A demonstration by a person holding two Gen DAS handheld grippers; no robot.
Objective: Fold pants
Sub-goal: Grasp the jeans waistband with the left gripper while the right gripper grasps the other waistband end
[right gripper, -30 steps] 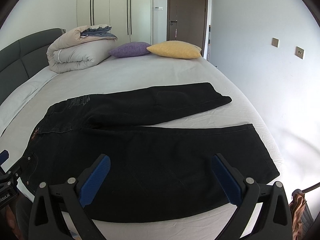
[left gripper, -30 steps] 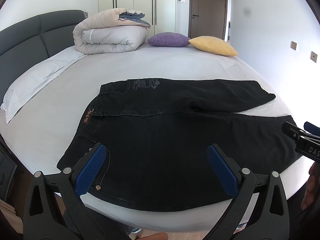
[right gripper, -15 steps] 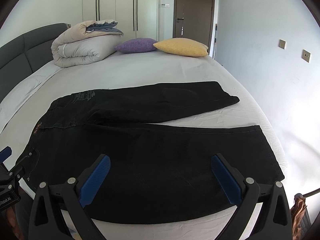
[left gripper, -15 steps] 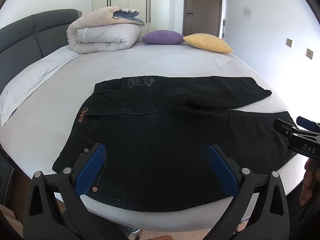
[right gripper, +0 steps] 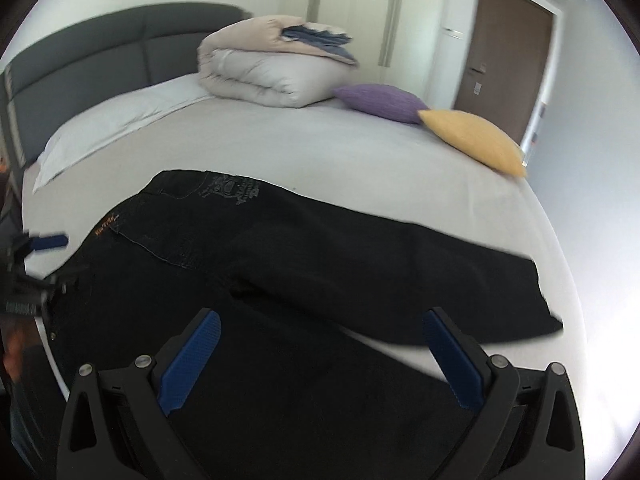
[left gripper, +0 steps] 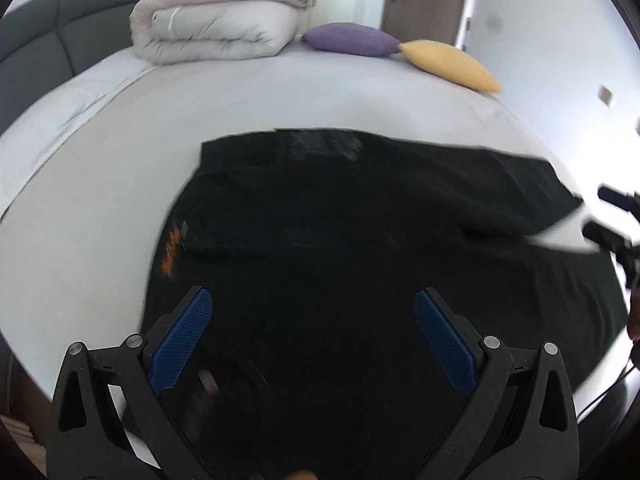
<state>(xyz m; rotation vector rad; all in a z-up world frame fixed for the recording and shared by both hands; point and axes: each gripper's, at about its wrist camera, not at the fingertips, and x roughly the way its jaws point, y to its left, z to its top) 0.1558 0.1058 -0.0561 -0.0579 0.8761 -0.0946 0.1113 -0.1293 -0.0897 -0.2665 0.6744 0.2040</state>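
Observation:
Black pants [left gripper: 340, 240] lie flat on the white bed, waist to the left with an orange label [left gripper: 172, 250], legs spread to the right. They also show in the right wrist view [right gripper: 320, 264]. My left gripper [left gripper: 312, 316] is open and empty, low over the waist end of the near leg. My right gripper [right gripper: 320, 336] is open and empty over the near leg, close to the gap between the legs. The right gripper shows at the right edge of the left wrist view [left gripper: 612, 216]. The left gripper shows at the left edge of the right wrist view [right gripper: 32, 272].
A rolled beige duvet [left gripper: 216, 28] with blue cloth on it lies at the far side of the bed [left gripper: 280, 100]. A purple cushion [left gripper: 352, 38] and a yellow cushion [left gripper: 448, 64] lie beside it. A grey headboard [right gripper: 100, 52] is at the left, a brown door [right gripper: 508, 52] behind.
Both grippers have moved forward and down toward the pants, which now fill more of each view. The views are blurred by motion. Both grippers stay open.

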